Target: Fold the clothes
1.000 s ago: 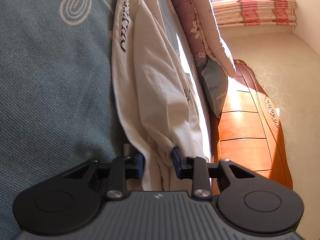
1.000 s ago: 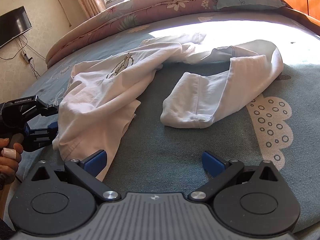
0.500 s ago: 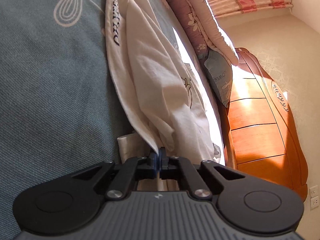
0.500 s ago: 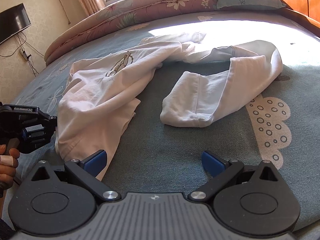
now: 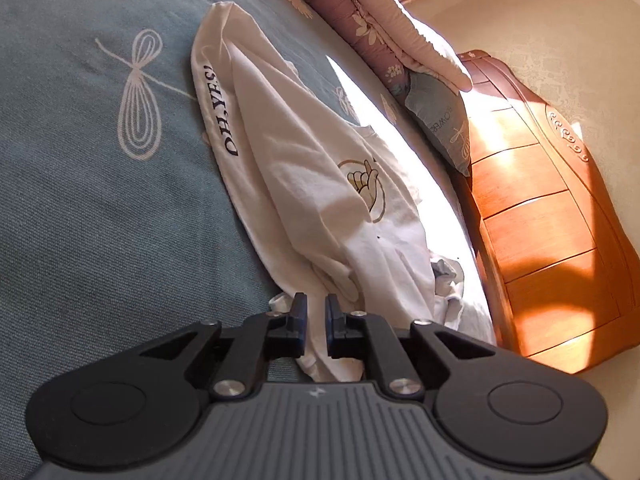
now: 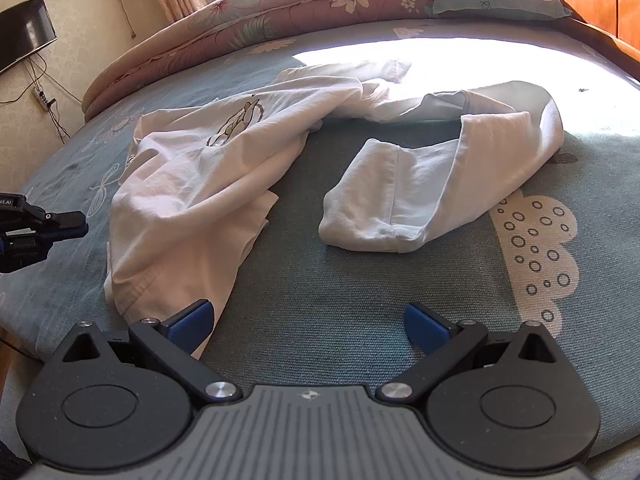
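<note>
Left gripper (image 5: pixel 316 312), bottom centre of its view: jaws a narrow gap apart, hem edge of the white shirt (image 5: pixel 304 184) seen between them; can't tell if it's pinched. Right gripper (image 6: pixel 306 322), bottom of its view, spread wide over bare blue bedsheet (image 6: pixel 360 288), holding nothing. Shirt lies crumpled mid-frame, one sleeve curled right. My read: get hem fully seated between the pads, single layer only, then pull flat before any fold.
</note>
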A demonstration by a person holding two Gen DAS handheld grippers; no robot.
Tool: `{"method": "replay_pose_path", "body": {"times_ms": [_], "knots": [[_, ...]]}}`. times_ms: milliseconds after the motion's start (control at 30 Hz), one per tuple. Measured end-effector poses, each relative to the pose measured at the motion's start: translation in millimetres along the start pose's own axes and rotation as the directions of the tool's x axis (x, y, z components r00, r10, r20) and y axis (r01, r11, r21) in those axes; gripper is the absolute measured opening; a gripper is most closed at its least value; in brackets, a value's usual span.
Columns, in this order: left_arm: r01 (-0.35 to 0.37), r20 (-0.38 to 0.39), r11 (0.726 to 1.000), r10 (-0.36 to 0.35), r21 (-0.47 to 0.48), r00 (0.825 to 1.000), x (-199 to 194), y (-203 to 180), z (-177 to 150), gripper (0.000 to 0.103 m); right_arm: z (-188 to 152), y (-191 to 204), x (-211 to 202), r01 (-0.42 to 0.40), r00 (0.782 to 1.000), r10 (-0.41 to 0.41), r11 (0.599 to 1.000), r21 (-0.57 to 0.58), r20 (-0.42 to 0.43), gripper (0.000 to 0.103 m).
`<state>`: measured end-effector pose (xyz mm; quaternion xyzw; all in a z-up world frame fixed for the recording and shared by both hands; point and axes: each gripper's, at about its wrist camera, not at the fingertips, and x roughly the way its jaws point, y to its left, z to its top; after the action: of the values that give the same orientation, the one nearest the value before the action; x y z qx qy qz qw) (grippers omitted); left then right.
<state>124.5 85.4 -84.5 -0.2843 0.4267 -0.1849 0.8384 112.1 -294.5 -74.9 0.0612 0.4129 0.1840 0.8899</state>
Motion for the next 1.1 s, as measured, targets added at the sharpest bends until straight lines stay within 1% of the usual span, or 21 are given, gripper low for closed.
{"method": "replay_pose_path", "body": {"times_ms": [33,67,100,133,167,300,367,500,700,833,867,967,1033,1100], "knots": [[-0.021,-0.021,0.996,0.023,0.090,1.000,0.0,-11.3,-5.5,0.023,-0.3,0.3,0.0,0.001,1.000,-0.001,1.000,-0.003,0.000,0.103],[-0.039,-0.040,0.983,0.047,0.180,0.998,-0.1,-22.6,-10.8,0.030,-0.6,0.4,-0.1,0.002,1.000,-0.002,1.000,-0.006,0.000,0.103],[-0.047,-0.056,0.954,0.067,0.295,0.996,-0.6,-37.3,-17.9,0.033,-0.9,0.4,-0.2,0.002,1.000,-0.002,1.000,-0.008,0.000,0.103],[-0.051,-0.070,0.911,0.088,0.409,0.994,-1.2,-52.3,-25.2,0.041,-1.0,0.3,-0.3,0.002,1.000,-0.002,1.000,-0.007,0.001,0.103],[-0.049,-0.084,0.868,0.104,0.494,0.991,0.6,-62.9,-31.4,0.046,-1.2,0.1,-0.4,0.001,1.000,-0.001,1.000,-0.006,0.002,0.103],[-0.038,-0.093,0.768,0.127,0.639,0.988,8.8,-81.5,-46.0,0.046,-1.6,0.2,0.0,0.001,1.000,-0.001,1.000,-0.006,0.006,0.103],[-0.014,-0.112,0.751,0.117,0.660,0.987,15.3,-88.2,-51.9,0.046,-2.0,0.5,0.2,0.001,1.000,-0.001,1.000,-0.009,0.008,0.103],[-0.006,-0.099,0.740,0.098,0.672,0.990,33.1,-86.3,-55.1,0.046,-2.6,-1.0,-0.3,-0.007,1.000,0.007,1.000,-0.007,0.012,0.103],[-0.007,-0.098,0.747,0.098,0.665,0.990,23.7,-80.0,-60.2,0.048,-3.2,-2.0,-0.9,-0.013,1.000,0.013,1.000,-0.013,0.013,0.103],[-0.008,-0.099,0.751,0.098,0.660,0.990,17.1,-75.7,-63.6,0.052,-5.1,-4.0,-1.9,-0.021,0.999,0.021,1.000,-0.008,0.024,0.103],[-0.015,-0.092,0.758,0.098,0.652,0.991,17.3,-73.5,-62.6,0.052,-4.9,-3.8,-1.2,-0.019,0.999,0.019,1.000,-0.009,0.027,0.103],[0.012,-0.105,0.780,0.069,0.626,0.992,26.2,-73.7,-58.2,0.052,-3.2,-0.6,1.3,-0.002,1.000,0.003,1.000,-0.021,0.022,0.103],[0.032,-0.113,0.793,0.047,0.608,0.992,32.3,-73.9,-55.3,0.054,-3.8,1.5,1.6,0.006,1.000,-0.006,0.999,-0.039,0.016,0.103],[0.018,-0.111,0.778,0.067,0.628,0.992,35.0,-82.4,-55.3,0.054,-5.0,1.1,0.5,0.005,1.000,-0.004,0.999,-0.041,0.017,0.103]]}}
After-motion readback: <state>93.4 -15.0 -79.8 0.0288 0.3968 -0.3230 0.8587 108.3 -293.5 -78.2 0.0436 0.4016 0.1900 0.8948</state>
